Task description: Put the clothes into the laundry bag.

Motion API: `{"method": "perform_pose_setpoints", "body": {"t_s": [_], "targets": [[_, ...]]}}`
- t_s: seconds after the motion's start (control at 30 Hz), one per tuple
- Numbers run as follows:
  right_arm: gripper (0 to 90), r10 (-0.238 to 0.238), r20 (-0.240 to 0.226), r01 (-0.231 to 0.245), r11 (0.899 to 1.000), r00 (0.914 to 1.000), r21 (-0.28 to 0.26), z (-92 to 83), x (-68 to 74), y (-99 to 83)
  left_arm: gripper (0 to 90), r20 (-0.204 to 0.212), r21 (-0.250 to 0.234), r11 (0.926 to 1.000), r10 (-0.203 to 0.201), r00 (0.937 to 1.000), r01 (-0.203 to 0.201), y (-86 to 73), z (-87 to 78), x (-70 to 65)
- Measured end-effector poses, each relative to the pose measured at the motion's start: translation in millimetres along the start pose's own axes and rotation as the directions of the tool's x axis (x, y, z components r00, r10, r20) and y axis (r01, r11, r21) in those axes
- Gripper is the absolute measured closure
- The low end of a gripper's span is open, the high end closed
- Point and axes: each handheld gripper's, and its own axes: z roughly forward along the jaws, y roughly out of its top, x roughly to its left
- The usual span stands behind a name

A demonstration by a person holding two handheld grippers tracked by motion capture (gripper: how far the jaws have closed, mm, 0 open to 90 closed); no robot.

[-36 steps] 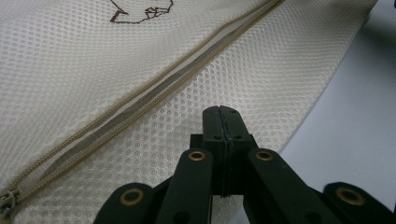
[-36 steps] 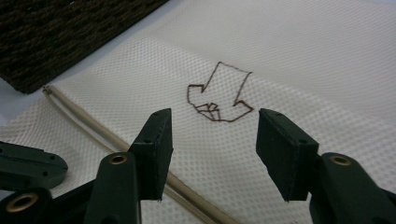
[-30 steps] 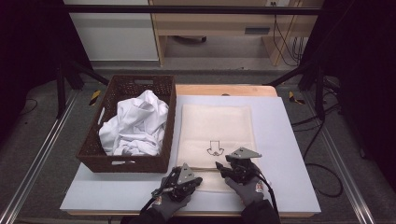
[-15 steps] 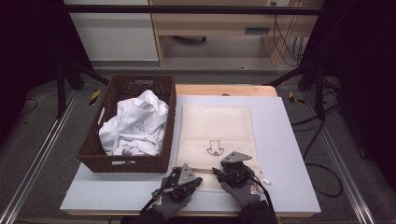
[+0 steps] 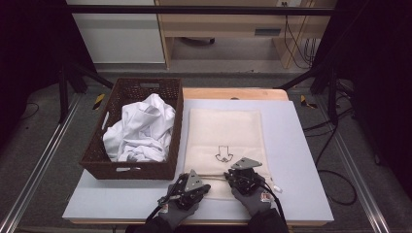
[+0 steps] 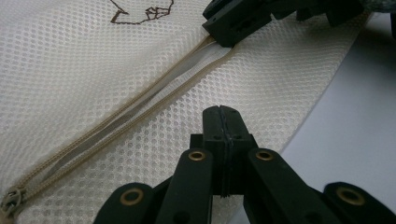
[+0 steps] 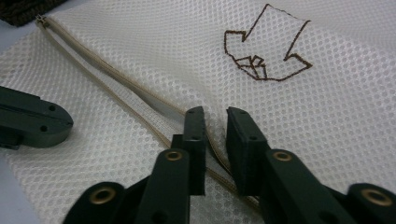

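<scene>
Your two grippers meet one mesh bag (image 5: 224,141) near the worktop's (image 5: 296,160) front edge: left gripper (image 6: 223,122) jaws pinched on its mesh, right gripper (image 7: 215,125) jaws narrow, closing astride its zip (image 7: 116,100).

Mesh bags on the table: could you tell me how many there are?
1: the cream mesh bag lies flat on the table, right of the wicker basket. More could be hidden under the white cloth in that basket.
</scene>
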Motion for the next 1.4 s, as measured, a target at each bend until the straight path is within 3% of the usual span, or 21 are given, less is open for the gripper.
{"method": "perform_pose_setpoints", "body": {"t_s": [0.1,0.3,0.37,0.5,0.6,0.83,0.97,1.0,1.03,1.07,1.13,1.2,1.33,1.37,1.4], "targets": [[87.2,0.019,-0.007,-0.019,1.0,0.9998,0.0,0.0,-3.4,0.6,88.9,-0.014,0.0,0.9999,0.013,0.9998,-0.013,0.4,0.0,-1.7],[88.3,0.04,-0.022,-0.04,0.999,0.999,-0.024,-2.6,-6.5,2.1,81.8,-0.021,-0.022,0.9998,0.001,0.9998,-0.002,8.2,-5.2,0.4],[88.4,0.056,-0.04,-0.058,0.997,0.9976,-0.047,-6.8,-8.4,3.9,75.8,-0.056,-0.058,0.9981,0.017,0.9983,-0.02,19.4,-14.7,3.0],[88.5,0.07,-0.055,-0.073,0.995,0.9961,-0.071,-11.6,-11.6,6.1,67.6,-0.106,-0.072,0.9967,0.029,0.994,-0.037,32.0,-18.3,9.5],[88.6,0.063,-0.056,-0.068,0.994,0.9965,-0.087,-14.9,-11.9,8.5,60.7,-0.124,-0.057,0.9973,0.039,0.9915,-0.046,40.1,-12.1,15.3],[88.7,0.073,-0.068,-0.081,0.989,0.995,-0.12,-19.4,-14.5,11.1,53.2,-0.144,0.028,0.994,0.109,0.9836,-0.106,48.5,18.7,16.1],[88.8,0.077,-0.072,-0.086,0.987,0.9944,-0.134,-20.8,-14.6,11.8,55.0,-0.166,0.063,0.9908,0.129,0.9777,-0.12,48.9,29.2,15.3],[88.8,0.084,-0.076,-0.094,0.987,0.9935,-0.13,-20.6,-14.1,11.9,61.8,-0.168,0.067,0.991,0.126,0.9776,-0.116,48.9,30.4,16.3],[88.8,0.084,-0.076,-0.094,0.987,0.9935,-0.13,-20.6,-14.1,11.9,61.8,-0.162,0.063,0.992,0.119,0.9796,-0.11,48.5,31.7,17.7],[88.8,0.083,-0.078,-0.093,0.988,0.9935,-0.125,-20.0,-13.8,11.6,73.7,-0.149,0.068,0.9923,0.113,0.9825,-0.104,48.5,31.3,18.8],[88.4,0.079,-0.082,-0.089,0.989,0.9935,-0.119,-18.9,-13.1,11.5,83.2,-0.148,0.064,0.992,0.118,0.9821,-0.109,48.7,29.5,19.0],[87.7,0.081,-0.082,-0.09,0.989,0.9934,-0.118,-18.4,-12.6,11.5,85.0,-0.15,0.058,0.9927,0.114,0.9822,-0.106,49.3,28.0,18.1],[70.9,0.076,-0.089,-0.088,0.987,0.9931,-0.132,-18.7,-11.4,11.3,85.9,-0.133,0.044,0.9967,0.073,0.9884,-0.068,51.6,24.3,22.3],[60.8,0.062,-0.095,-0.075,0.988,0.9935,-0.137,-16.8,-9.3,11.5,85.9,-0.132,0.038,0.9978,0.059,0.9895,-0.055,52.8,23.3,23.0],[60.8,0.062,-0.095,-0.075,0.988,0.9935,-0.137,-16.8,-9.3,11.5,85.9,-0.129,0.031,0.9983,0.052,0.9903,-0.049,54.2,22.3,23.8]]}}
